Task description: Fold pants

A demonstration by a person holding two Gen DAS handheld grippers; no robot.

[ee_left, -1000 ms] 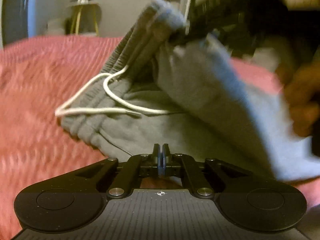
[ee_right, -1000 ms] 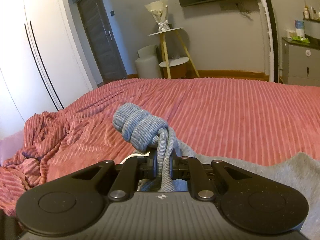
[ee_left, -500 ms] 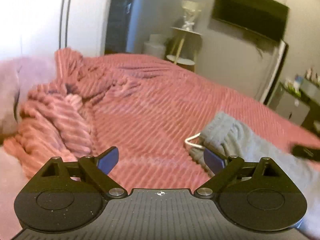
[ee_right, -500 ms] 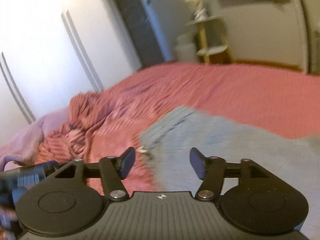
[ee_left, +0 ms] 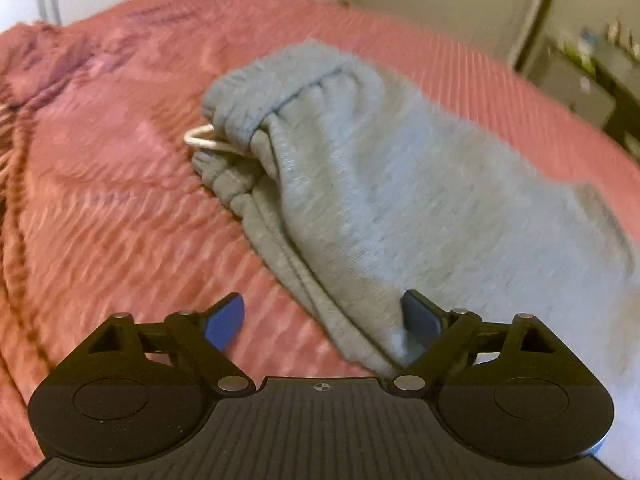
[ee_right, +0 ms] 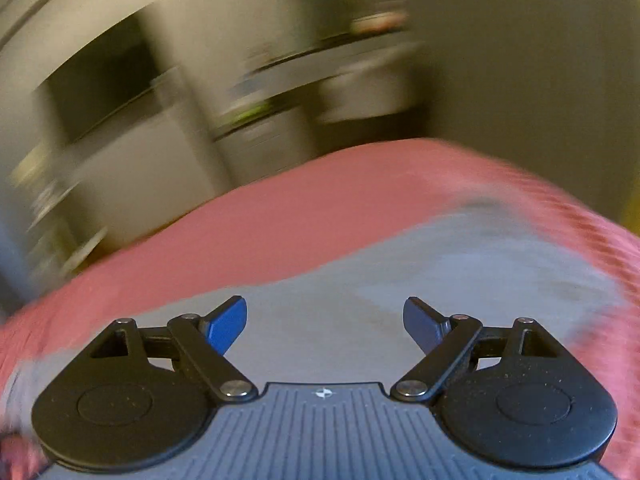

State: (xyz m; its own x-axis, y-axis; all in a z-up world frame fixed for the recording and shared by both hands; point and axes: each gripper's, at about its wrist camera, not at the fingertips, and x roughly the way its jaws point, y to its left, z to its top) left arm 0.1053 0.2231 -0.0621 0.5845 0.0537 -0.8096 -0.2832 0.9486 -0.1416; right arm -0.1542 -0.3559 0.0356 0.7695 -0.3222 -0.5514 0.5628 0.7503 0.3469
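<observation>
the grey pants [ee_left: 400,184] lie on the red ribbed bedspread [ee_left: 120,220], already doubled lengthwise as far as one can judge, the two leg layers stacked. their long axis runs from the gathered waistband [ee_left: 260,100] with its white drawstring [ee_left: 200,140], far from the left camera, back toward the near right of that view and on out of frame.

the left hand-held gripper [ee_left: 322,322] is spread wide, its jaws having just been opening then easing in slightly. the near seam edge of the pants passes between them, lying against the right-side pad, but nothing is pinched. this hand is the one nearer the waistband end.

the right hand-held gripper [ee_right: 324,324] is also spread to its widest, its jaws having just been opening. it hangs over flat grey cloth [ee_right: 440,280], holding nothing. the view is badly smeared, so which part of the pants lies under it cannot be told; it looks like the leg end.

the next fold probably runs across the long axis, bringing one end over the other, so each hand would need a fresh grip at its own end.
</observation>
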